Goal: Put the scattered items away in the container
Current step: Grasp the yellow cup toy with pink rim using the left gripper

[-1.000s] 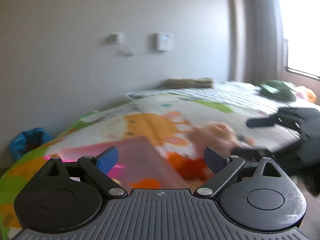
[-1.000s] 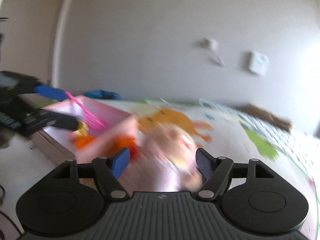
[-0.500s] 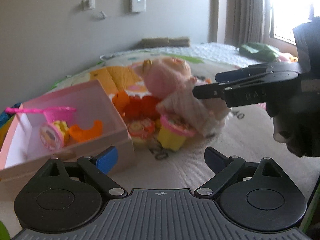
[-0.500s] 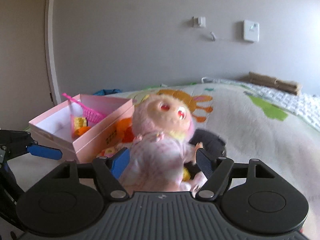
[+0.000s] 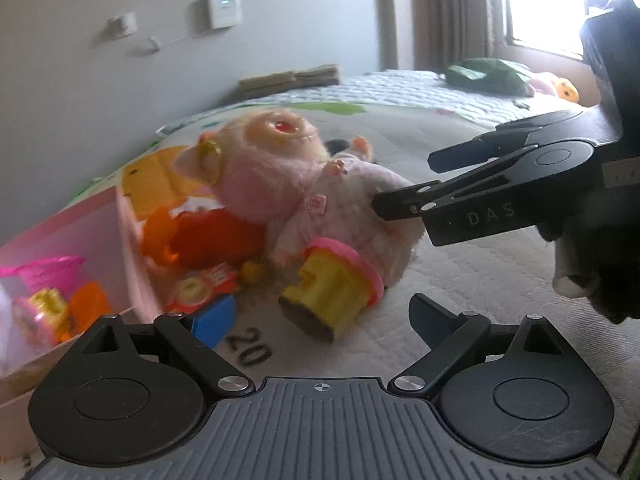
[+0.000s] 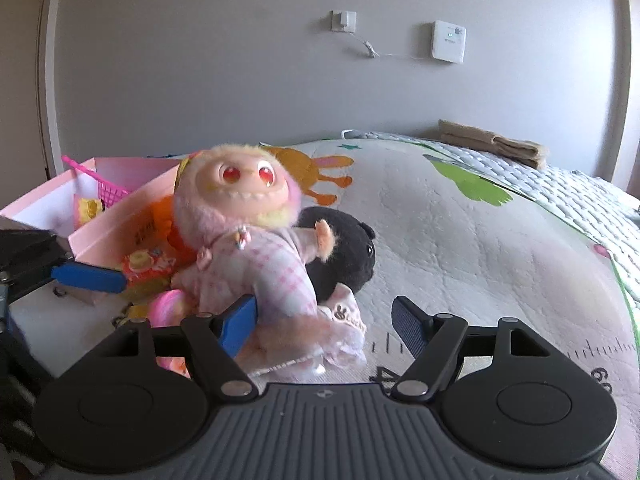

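Both claws have closed in on the toy pile since half a second ago. Right claw (image 6: 320, 322), wide open, straddles the pink doll (image 6: 256, 256); left claw (image 5: 322, 322), wide open, faces the yellow tub (image 5: 328, 284). Pink box (image 6: 120, 220) stands just beside. Black plush (image 6: 344, 252) partly hidden; box contents blurred.

Left gripper (image 5: 322, 320) low, jaws spread wide, nothing between. Right gripper (image 6: 322, 322) level, jaws wide apart too, nothing clamped; seen from left wrist reaching in from right side, gloved hand (image 5: 608, 280) behind.
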A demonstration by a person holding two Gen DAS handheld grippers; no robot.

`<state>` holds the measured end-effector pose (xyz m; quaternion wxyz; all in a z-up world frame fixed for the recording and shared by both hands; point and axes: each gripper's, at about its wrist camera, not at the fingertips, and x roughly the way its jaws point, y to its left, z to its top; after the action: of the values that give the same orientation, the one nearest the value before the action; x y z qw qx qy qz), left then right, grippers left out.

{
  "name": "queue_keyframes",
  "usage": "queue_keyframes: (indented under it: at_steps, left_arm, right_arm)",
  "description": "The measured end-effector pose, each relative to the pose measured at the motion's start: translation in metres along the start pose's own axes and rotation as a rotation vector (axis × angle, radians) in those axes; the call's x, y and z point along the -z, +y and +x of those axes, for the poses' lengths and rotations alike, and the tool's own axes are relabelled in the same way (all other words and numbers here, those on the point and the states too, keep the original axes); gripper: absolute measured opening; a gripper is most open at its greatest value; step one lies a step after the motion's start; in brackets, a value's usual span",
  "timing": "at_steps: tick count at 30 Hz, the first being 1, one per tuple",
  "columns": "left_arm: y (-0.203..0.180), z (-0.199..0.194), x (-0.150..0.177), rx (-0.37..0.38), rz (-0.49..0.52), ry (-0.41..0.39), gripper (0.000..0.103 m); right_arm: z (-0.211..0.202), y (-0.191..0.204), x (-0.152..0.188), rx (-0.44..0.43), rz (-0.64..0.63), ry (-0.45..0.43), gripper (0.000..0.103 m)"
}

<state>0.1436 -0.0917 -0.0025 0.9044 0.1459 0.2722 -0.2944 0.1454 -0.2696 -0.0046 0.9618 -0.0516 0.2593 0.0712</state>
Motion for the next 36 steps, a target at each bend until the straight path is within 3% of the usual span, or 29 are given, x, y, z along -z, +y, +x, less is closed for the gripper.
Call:
queue_keyframes:
  at_steps: [4, 9, 12, 22, 26, 29, 32, 36]
  left_arm:
    - [-0.008, 0.013, -0.001, -0.022, 0.025, 0.012, 0.096]
    - [-0.013, 0.017, -0.002, 0.012, 0.051, 0.027, 0.08]
    - [-0.014, 0.02, -0.002, 0.03, 0.058, 0.041, 0.068]
    - [0.005, -0.004, 0.011, 0.066, -0.05, 0.068, 0.068]
    - [0.017, -0.028, 0.02, 0.063, -0.099, 0.078, 0.068]
    - [0.026, -0.042, 0.027, 0.045, -0.138, 0.075, 0.068]
    - [0.035, -0.053, 0.036, 0.023, -0.18, 0.081, 0.068]
    - [0.046, -0.064, 0.049, -0.004, -0.224, 0.098, 0.068]
  right_arm:
    - [-0.003, -0.007, 0.002, -0.056, 0.051, -0.003, 0.074]
    - [-0.016, -0.024, -0.006, -0.142, 0.156, -0.07, 0.074]
    - [-0.014, -0.022, -0.007, -0.103, 0.112, -0.075, 0.074]
    - [-0.011, -0.031, -0.009, -0.09, 0.172, -0.078, 0.074]
    - [-0.013, -0.003, -0.018, -0.162, 0.065, -0.081, 0.073]
    - [-0.01, 0.031, -0.024, -0.252, -0.057, -0.082, 0.054]
    - [0.001, 0.066, -0.026, -0.341, -0.182, -0.061, 0.048]
    - [0.028, 0.104, -0.025, -0.385, -0.305, 0.006, 0.048]
